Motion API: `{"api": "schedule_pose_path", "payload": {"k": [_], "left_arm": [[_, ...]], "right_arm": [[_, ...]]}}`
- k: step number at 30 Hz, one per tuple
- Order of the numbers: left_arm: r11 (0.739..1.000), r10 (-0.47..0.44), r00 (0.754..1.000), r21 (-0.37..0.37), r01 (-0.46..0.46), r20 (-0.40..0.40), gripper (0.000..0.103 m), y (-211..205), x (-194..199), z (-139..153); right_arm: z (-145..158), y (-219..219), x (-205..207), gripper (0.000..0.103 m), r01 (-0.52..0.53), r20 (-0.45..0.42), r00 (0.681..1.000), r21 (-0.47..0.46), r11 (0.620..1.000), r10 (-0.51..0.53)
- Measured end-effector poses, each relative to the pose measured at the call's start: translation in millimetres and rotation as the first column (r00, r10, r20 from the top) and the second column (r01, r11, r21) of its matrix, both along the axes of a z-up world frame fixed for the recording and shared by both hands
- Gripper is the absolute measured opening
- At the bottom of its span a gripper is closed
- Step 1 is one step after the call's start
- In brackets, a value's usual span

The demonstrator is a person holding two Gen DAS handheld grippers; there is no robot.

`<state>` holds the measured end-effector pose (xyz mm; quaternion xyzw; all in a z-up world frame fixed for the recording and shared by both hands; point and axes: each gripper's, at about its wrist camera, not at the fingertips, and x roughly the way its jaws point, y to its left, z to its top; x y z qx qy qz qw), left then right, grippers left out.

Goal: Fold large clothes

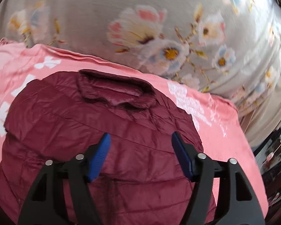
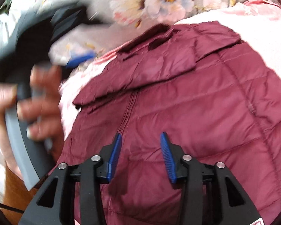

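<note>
A dark red quilted puffer jacket [image 1: 95, 131] lies on a pink printed cloth [image 1: 224, 131], collar at the far end. My left gripper [image 1: 140, 138] is open and empty, hovering over the jacket's middle. In the right wrist view the jacket [image 2: 206, 103] fills the right side, with its zipper running down the middle and a sleeve folded across the chest. My right gripper [image 2: 140, 137] is open and empty above the zipper line. The left gripper's blurred body and blue finger [image 2: 80, 58] show at the upper left, held by a hand [image 2: 39, 103].
A grey floral bedsheet [image 1: 159, 28] covers the bed beyond the pink cloth [image 2: 73, 93]. The bed's right edge and dark room clutter [image 1: 275, 159] show at the far right. Brown floor [image 2: 11, 196] shows at the lower left of the right wrist view.
</note>
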<state>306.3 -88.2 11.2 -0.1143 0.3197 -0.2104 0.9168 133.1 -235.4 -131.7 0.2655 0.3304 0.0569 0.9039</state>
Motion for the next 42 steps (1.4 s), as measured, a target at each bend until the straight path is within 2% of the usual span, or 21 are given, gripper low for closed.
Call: {"api": "schedule_pose_path", "payload": {"k": [4,8,12,14,16,17,19,20,21,23,26,28,32,35,38,42], "left_arm": [[0.997,0.079,0.997,0.001,-0.079,-0.007,0.072,48,5,1],[0.975,0.205,0.972,-0.068,-0.213,-0.110,0.076,120,25,-17],[0.907,0.260,0.921,-0.253,-0.336,-0.290,0.076,192,43,-52],[0.871,0.274,0.899,-0.308,-0.382,-0.342,0.076,216,45,-67],[0.846,0.289,0.881,-0.330,-0.419,-0.375,0.076,233,48,-78],[0.842,0.290,0.877,-0.334,-0.424,-0.382,0.076,237,50,-82],[0.832,0.287,0.870,-0.346,-0.433,-0.400,0.076,243,54,-89],[0.829,0.286,0.868,-0.349,-0.437,-0.406,0.076,245,56,-91],[0.825,0.285,0.863,-0.353,-0.442,-0.417,0.076,246,59,-93],[0.813,0.271,0.861,-0.377,-0.444,-0.430,0.075,247,66,-96],[0.795,0.255,0.863,-0.412,-0.444,-0.437,0.075,246,74,-95],[0.794,0.246,0.864,-0.420,-0.440,-0.440,0.075,241,79,-95],[0.811,0.215,0.870,-0.416,-0.412,-0.443,0.075,223,88,-95],[0.807,0.248,0.853,-0.389,-0.444,-0.460,0.075,222,94,-101],[0.808,0.274,0.838,-0.359,-0.466,-0.472,0.073,224,102,-109],[0.836,0.333,0.835,-0.272,-0.476,-0.437,0.055,220,111,-108]], "right_arm": [[26,-32,11,0.050,0.076,0.044,0.996,-0.017,0.997,-0.075],[44,-69,40,0.053,0.164,0.053,0.985,-0.035,0.986,-0.162],[37,-82,72,0.054,0.172,-0.012,0.985,-0.025,0.985,-0.173],[25,-81,89,0.054,0.166,-0.055,0.984,-0.030,0.986,-0.168],[17,-73,101,0.054,0.158,-0.084,0.983,-0.048,0.986,-0.162],[14,-69,104,0.051,0.158,-0.094,0.982,-0.063,0.986,-0.163],[16,-61,109,0.031,0.146,-0.083,0.985,-0.087,0.985,-0.153],[20,-57,111,0.014,0.142,-0.070,0.986,-0.101,0.985,-0.149],[29,-54,113,0.002,0.135,-0.047,0.989,-0.119,0.984,-0.141],[51,-49,115,0.002,0.119,0.006,0.993,-0.134,0.984,-0.119],[105,-41,120,0.002,0.086,0.114,0.991,-0.196,0.977,-0.065],[134,-37,125,0.002,0.074,0.157,0.987,-0.235,0.969,-0.037],[178,-42,135,0.001,0.074,0.218,0.976,-0.274,0.959,-0.013],[196,-59,140,0.001,0.111,0.253,0.967,-0.271,0.956,-0.041],[180,-80,147,0.001,0.125,0.207,0.976,-0.267,0.955,-0.070],[129,-102,153,0.001,0.140,0.120,0.986,-0.244,0.960,-0.113]]}}
